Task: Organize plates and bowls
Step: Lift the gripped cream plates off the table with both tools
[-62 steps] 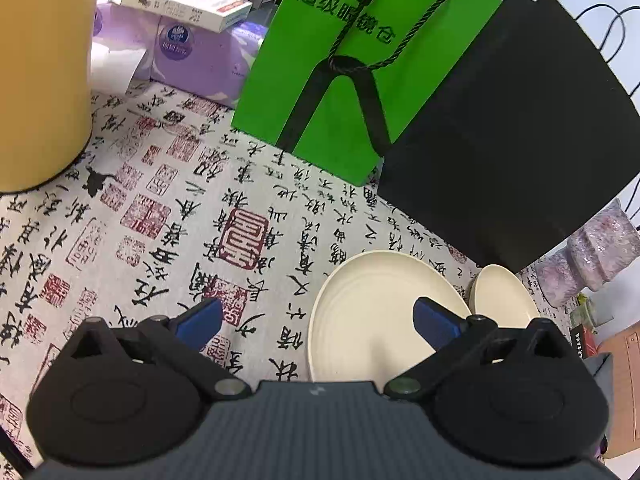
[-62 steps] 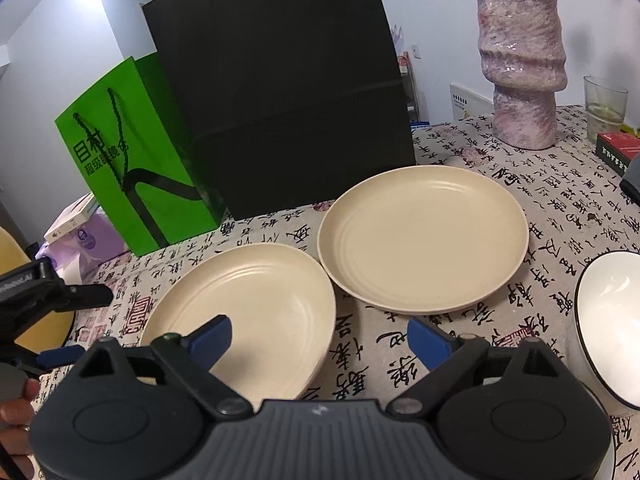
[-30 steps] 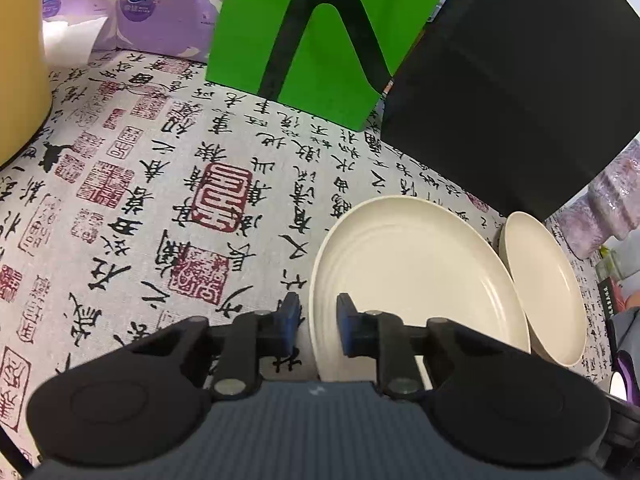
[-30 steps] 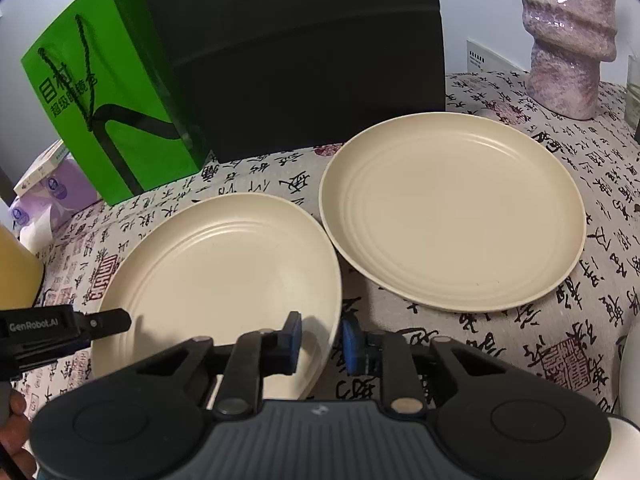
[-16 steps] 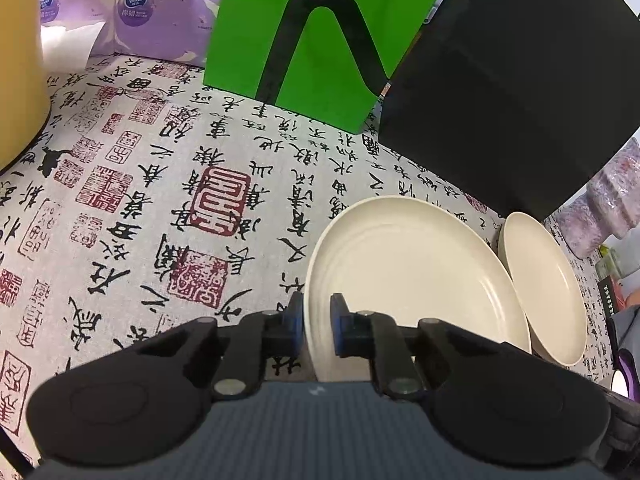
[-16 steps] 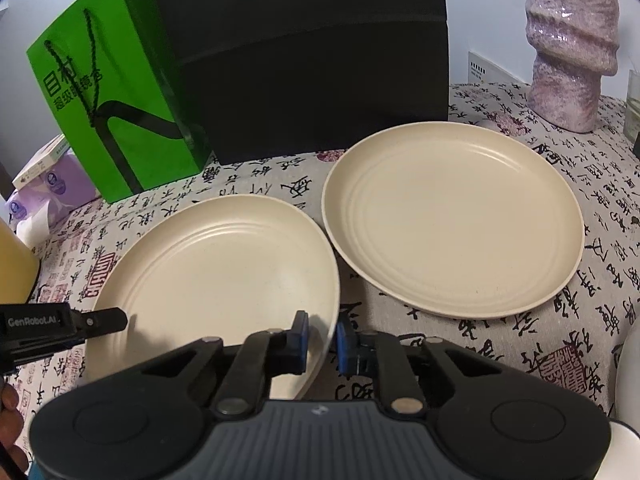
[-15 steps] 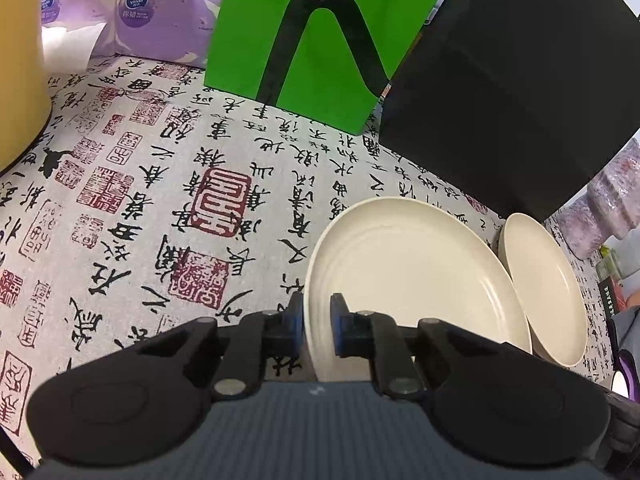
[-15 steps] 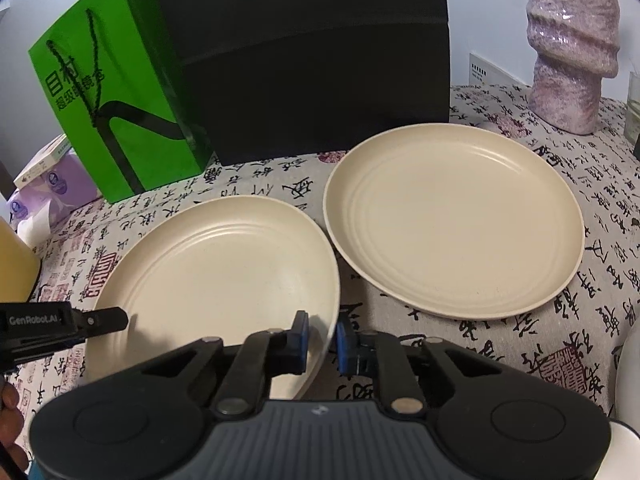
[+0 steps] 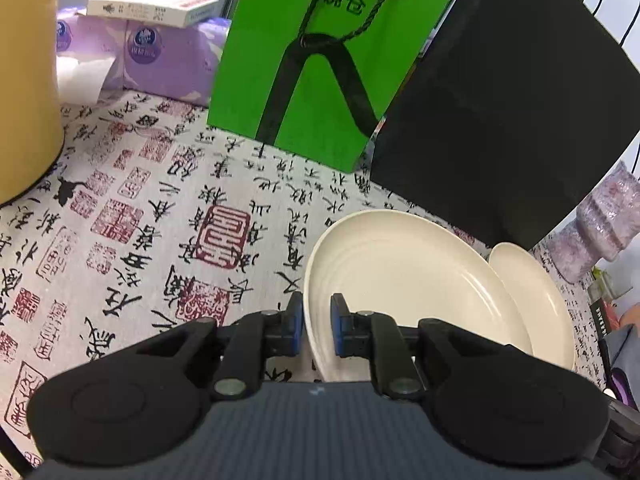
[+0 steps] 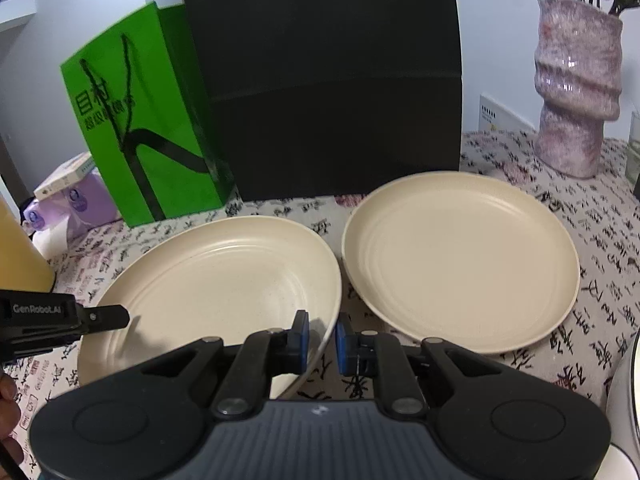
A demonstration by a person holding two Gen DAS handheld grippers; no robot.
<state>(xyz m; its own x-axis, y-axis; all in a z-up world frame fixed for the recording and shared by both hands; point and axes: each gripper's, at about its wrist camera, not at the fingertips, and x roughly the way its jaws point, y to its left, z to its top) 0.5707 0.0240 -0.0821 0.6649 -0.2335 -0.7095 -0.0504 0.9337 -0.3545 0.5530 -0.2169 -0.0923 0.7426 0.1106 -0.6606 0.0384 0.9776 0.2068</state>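
Both claws pinch the same cream plate (image 10: 224,276) by its thin rim, the left claw (image 9: 316,322) on one edge and the right claw (image 10: 321,338) on the opposite edge, each pressed nearly together on it. That plate sits on the table (image 9: 160,216), just beside a second cream plate (image 10: 460,256) to its right. It looks stiff and light, with a smooth slick rim, so a grip on the lip from both sides seems the sound choice; I'd guess it would slip if tilted steeply. Close behind stand a green paper bag (image 10: 148,120) and a black bag (image 10: 332,80), and a pinkish vase (image 10: 576,96) stands further right. A white bowl (image 10: 628,392) with a dark rim sits at the right edge, near enough to knock
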